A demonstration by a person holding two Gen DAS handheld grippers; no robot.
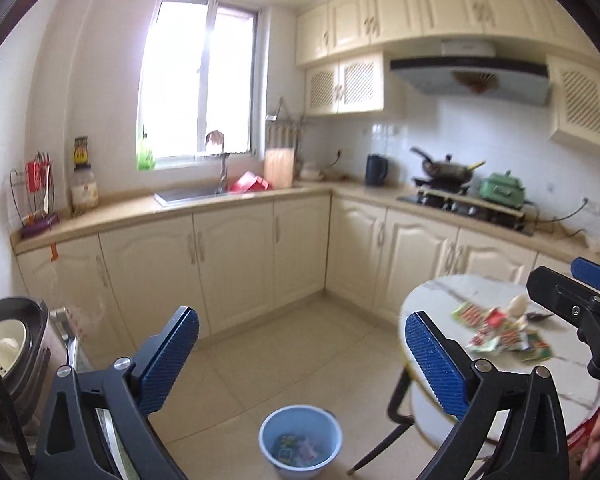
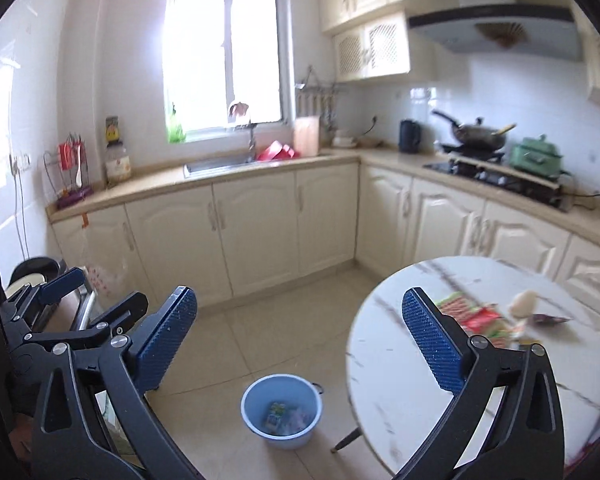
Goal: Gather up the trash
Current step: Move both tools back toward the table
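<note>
A pile of red and green snack wrappers (image 1: 504,334) lies on the round white marble table (image 1: 436,304), with a pale egg-like item (image 1: 517,305) behind it. The pile also shows in the right wrist view (image 2: 478,318) on the table (image 2: 400,360). A light blue bucket (image 1: 300,440) stands on the floor left of the table with a few wrappers inside; it also shows in the right wrist view (image 2: 282,411). My left gripper (image 1: 300,360) is open and empty above the floor. My right gripper (image 2: 300,352) is open and empty, near the table's left edge.
Cream kitchen cabinets (image 1: 236,264) and a counter with a sink (image 1: 184,194) run along the back. A stove with a wok (image 1: 448,172) is at the right. An appliance (image 1: 12,360) stands at the far left. The tiled floor (image 1: 280,360) lies between.
</note>
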